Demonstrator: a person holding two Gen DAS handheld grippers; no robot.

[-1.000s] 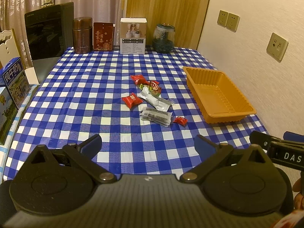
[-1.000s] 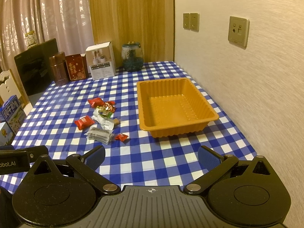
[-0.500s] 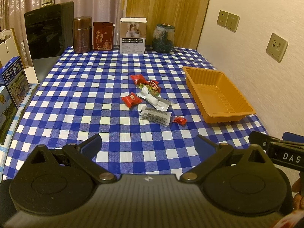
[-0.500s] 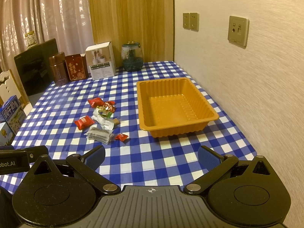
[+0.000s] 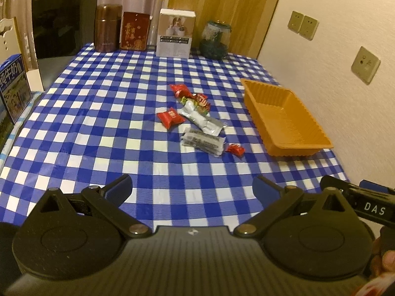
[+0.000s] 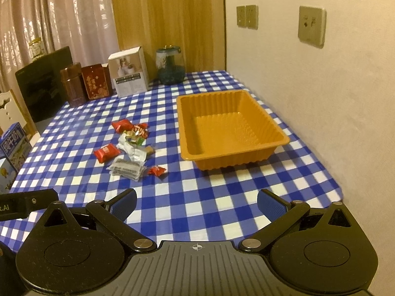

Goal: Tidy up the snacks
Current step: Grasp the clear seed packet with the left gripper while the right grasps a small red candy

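Several wrapped snacks lie in a loose pile mid-table: a red packet, a silver packet, a dark clear packet and a small red candy. An orange plastic tray stands to their right with nothing in it. The right wrist view shows the same pile, the small red candy and the orange tray. My left gripper hangs open above the near table edge, well short of the pile. My right gripper is open too, near the front right corner, holding nothing.
At the table's far edge stand a brown canister, a red tin, a white box and a glass jar. A black panel and blue milk cartons are on the left. A wall runs along the right.
The left gripper has shifted slightly, tilting its view a little to the left. The snacks, the tray and the right gripper look the same.
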